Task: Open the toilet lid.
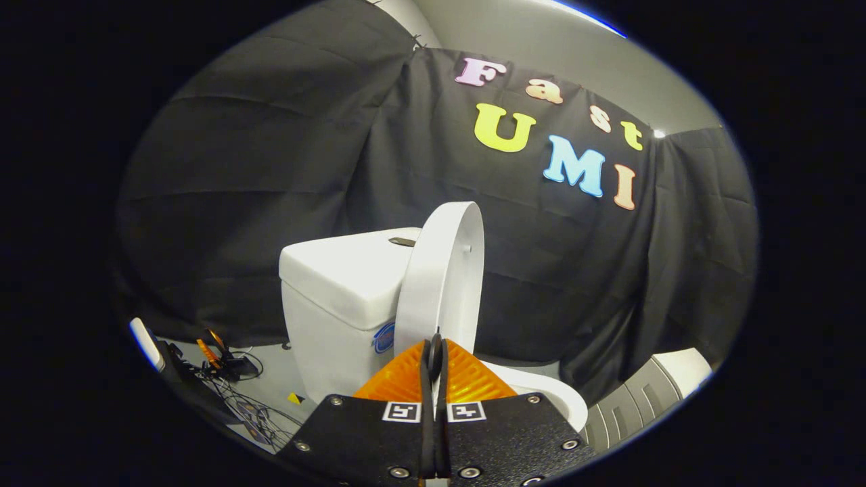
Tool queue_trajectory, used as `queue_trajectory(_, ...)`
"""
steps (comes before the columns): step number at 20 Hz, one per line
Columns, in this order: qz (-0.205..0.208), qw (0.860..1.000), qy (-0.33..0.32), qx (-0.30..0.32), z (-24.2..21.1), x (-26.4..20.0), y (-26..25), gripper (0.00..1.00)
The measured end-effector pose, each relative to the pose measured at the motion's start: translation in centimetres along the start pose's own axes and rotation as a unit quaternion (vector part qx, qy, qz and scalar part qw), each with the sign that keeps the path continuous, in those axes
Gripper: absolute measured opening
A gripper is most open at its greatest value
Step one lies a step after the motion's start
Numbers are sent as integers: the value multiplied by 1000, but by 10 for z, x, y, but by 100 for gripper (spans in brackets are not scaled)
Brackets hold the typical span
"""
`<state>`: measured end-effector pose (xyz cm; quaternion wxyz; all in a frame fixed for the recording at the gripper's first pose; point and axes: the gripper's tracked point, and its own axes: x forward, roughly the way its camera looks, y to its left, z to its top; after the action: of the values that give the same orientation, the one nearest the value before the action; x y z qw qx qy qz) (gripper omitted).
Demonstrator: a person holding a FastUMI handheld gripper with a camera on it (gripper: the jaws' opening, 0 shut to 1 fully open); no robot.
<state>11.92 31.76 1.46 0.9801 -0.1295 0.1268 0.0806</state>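
A white toilet stands just ahead, with its tank on the left. The white lid is raised, standing nearly upright and leaning toward the tank, seen edge-on. The seat and bowl rim curve out to the right of my fingers. My gripper sits just in front of the lid's lower edge, its two fingers pressed together with nothing between them. I cannot tell whether the tips touch the lid.
Black cloth walls close in behind and beside the toilet. Cables and small orange tools lie on the grey floor to the left of the tank. A grey ribbed object sits low on the right.
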Motion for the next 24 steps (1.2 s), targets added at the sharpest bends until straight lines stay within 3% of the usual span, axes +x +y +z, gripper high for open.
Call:
queue_trajectory(7, 37, 999, -4, 23, -5, 4, -11, 0)
queue_trajectory(11, 75, 997, -4, 33, -7, 0, -21, 10)
queue_trajectory(14, 94, 993, -52, 51, 14, -13, -30, 25)
queue_trajectory(17, 81, 993, -73, 43, 23, -30, -52, 63)
queue_trajectory(18, 71, 993, -82, 43, 29, -40, -66, 80)
queue_trajectory(20, 55, 991, -103, 61, 38, -55, -89, 93)
queue_trajectory(24, 11, 985, -135, 105, 45, -80, -147, 95)
